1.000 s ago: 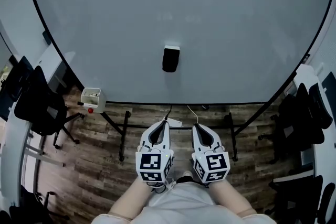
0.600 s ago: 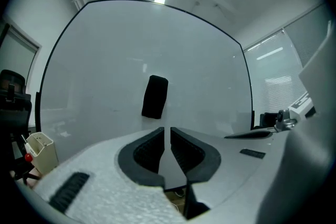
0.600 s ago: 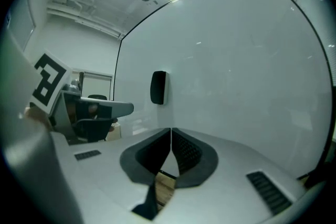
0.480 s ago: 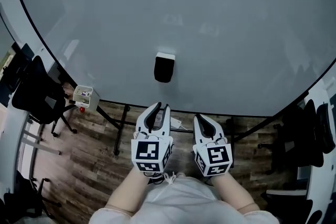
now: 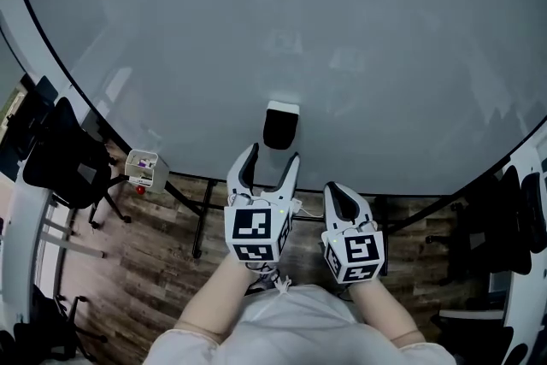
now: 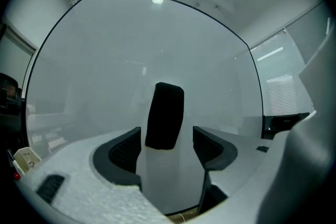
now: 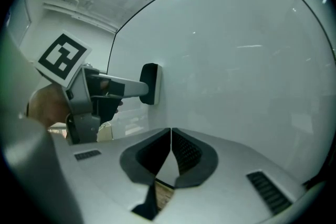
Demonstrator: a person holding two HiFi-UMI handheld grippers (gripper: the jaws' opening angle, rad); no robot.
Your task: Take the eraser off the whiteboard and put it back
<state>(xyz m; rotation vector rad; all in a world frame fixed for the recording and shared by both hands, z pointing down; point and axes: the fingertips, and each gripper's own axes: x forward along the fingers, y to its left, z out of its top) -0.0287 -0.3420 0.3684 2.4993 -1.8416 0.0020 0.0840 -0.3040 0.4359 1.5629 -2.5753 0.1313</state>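
One large whiteboard (image 5: 359, 30) across the upper frame of the head view, on a black stand (image 5: 198, 222) over wood-plank floor (image 5: 154, 269). Left gripper (image 5: 273, 153) fingers (image 6: 125, 150) spread wide, jaws just having been opening, flanking the lower end of the single black eraser (image 5: 281, 128) with a gap at each pad, no squeeze on it. Right gripper (image 5: 335, 189) fingers (image 7: 155, 155) pressed together on nothing, lower right of centre, just beside the left one. Two grippers in all, each with one marker cube, one per bare forearm rising from the bottom edge. Eraser stuck flat on the board just below frame centre, upright: long axis up-down in the frame, pale end topmost, dark body beneath; edge-on at centre left in the right gripper view. One small white holder (image 5: 143, 169) near the board's lower left edge. One black chair (image 5: 64, 162) at far left.
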